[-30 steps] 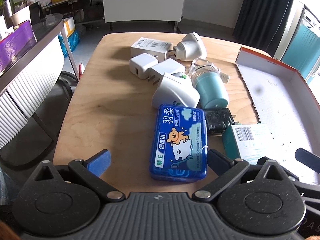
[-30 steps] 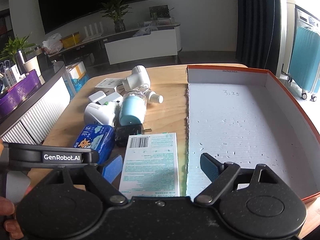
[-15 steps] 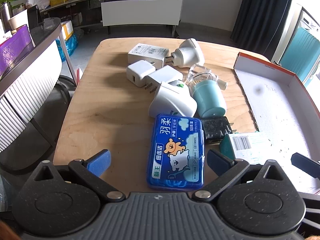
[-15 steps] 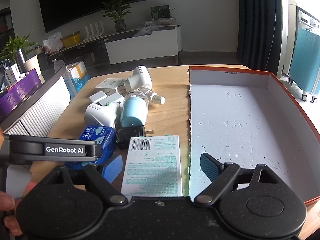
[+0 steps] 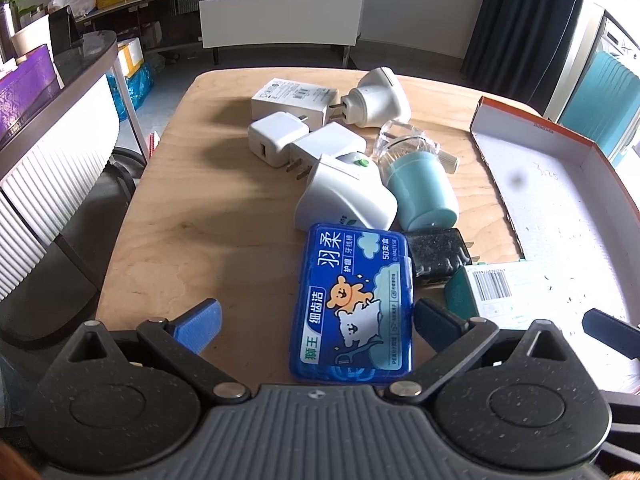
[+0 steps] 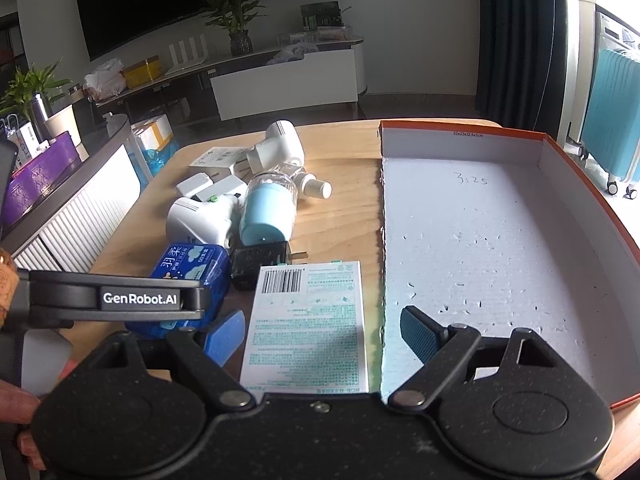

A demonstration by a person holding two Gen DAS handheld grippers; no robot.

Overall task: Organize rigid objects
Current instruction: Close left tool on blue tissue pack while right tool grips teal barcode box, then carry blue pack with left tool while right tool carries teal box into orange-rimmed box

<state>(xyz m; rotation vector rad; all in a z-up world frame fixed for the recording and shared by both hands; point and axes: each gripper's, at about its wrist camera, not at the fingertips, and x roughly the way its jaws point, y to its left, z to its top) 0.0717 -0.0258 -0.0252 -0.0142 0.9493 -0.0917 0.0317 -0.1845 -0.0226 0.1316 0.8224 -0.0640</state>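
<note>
- Both grippers have crept forward since the earlier frames, so the blue floss case and the white carton now sit deeper between their fingers.
- Left wrist view: the left gripper (image 5: 316, 316) stands wide open and holds nothing. The blue floss case (image 5: 354, 308) lies flat on the wooden table (image 5: 192, 216), between the fingers but off to the right one, which is almost touching it, while the left finger stands well apart.
- Risk there: closing off-centre could swivel the case or shove it into the black charger (image 5: 438, 258) just beside it, which in turn touches the white plug adapter (image 5: 344, 200) and the teal cylinder (image 5: 426, 192).
- Right wrist view: the right gripper (image 6: 322, 330) is also spread wide and empty, with the white carton (image 6: 308, 328) flat between its fingers.
- Its right finger hangs over the edge of the orange-rimmed tray (image 6: 576, 184); closing might catch that edge, though how high the finger rides I cannot tell.
- The flat carton gives little height to pinch and may slip.
- The left gripper sits just beside the right one, so they could knock together.
</note>
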